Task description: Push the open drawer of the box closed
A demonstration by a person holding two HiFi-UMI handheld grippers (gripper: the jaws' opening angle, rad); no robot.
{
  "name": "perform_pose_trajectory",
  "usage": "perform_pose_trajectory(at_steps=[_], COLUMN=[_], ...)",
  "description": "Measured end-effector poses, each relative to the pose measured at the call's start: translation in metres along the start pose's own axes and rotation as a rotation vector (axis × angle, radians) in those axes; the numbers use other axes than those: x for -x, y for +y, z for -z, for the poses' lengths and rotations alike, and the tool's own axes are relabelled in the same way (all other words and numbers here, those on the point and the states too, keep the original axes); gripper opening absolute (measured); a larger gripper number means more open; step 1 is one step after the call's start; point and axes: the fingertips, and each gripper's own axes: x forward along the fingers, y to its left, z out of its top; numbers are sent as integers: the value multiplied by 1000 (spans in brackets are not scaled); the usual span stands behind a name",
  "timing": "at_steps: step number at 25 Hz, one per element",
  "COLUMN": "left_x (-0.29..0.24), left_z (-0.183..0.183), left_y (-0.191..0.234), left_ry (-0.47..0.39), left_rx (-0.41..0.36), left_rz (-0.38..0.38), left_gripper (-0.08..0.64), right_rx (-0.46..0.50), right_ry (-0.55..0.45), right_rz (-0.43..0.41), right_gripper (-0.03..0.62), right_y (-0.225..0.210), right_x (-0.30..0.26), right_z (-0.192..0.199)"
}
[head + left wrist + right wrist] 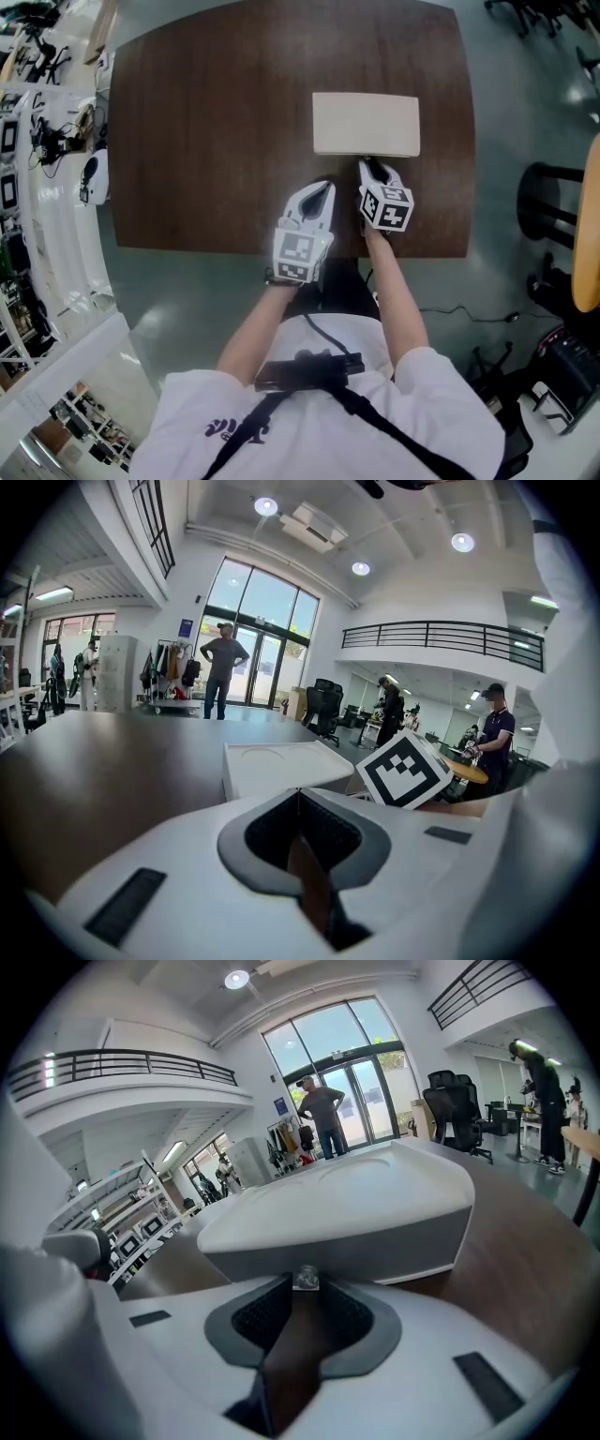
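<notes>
White box (pixel 366 124) mid-table (pixel 206 141), drawer front facing the nearer right hand-held gripper (pixel 367 165), which pinches its clear knob (pixel 305 1279) and points straight inward; left hand-held gripper (pixel 324 187) clenched, empty, just behind.

table (pixel 206 141): dark brown, wood grain
box (pixel 366 122): cream-white
knob (pixel 305 1279): clear
left hand-held gripper (pixel 323 187): white, grey-lined jaws, black-and-white square marker
right hand-held gripper (pixel 368 166): white, same black-and-white marker
floor (pixel 525 112): grey-green
</notes>
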Motion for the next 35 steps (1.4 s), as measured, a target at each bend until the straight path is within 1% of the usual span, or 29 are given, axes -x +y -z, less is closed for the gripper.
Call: perform_pose_trajectory(at_steps=[5, 9, 17, 21, 24, 27, 28, 31, 35], left_x=[16, 39, 88, 111, 137, 170, 182, 218, 254], left_z=[4, 9, 4, -17, -31, -43, -49, -78, -111], left_y=[-8, -10, -36, -48, -56, -58, -58, -66, -79], left_ry=[-12, -27, -85, -162, -214, -256, -274, -340, -413], left_rx=[-11, -14, 10, 4, -2, 4, -2, -56, -82], left_rz=[6, 10, 19, 17, 4, -14, -21, -41, -42], left_gripper=[9, 9, 9, 9, 9, 9, 9, 9, 9], right_rx=[17, 9, 13, 67, 108, 83, 80, 108, 189], right_ry=[-21, -46, -136, -228, -296, -382, -414, -504, -599], right_rz=[9, 25, 20, 10, -15, -81, -102, -147, -167], right_gripper=[75, 75, 74, 74, 74, 74, 74, 74, 74], right_y=[-1, 7, 40, 60, 84, 118, 131, 166, 200], right_x=[23, 48, 125, 171, 210, 249, 263, 304, 349], right_z=[9, 22, 32, 14, 3, -10, -15, -32, -57])
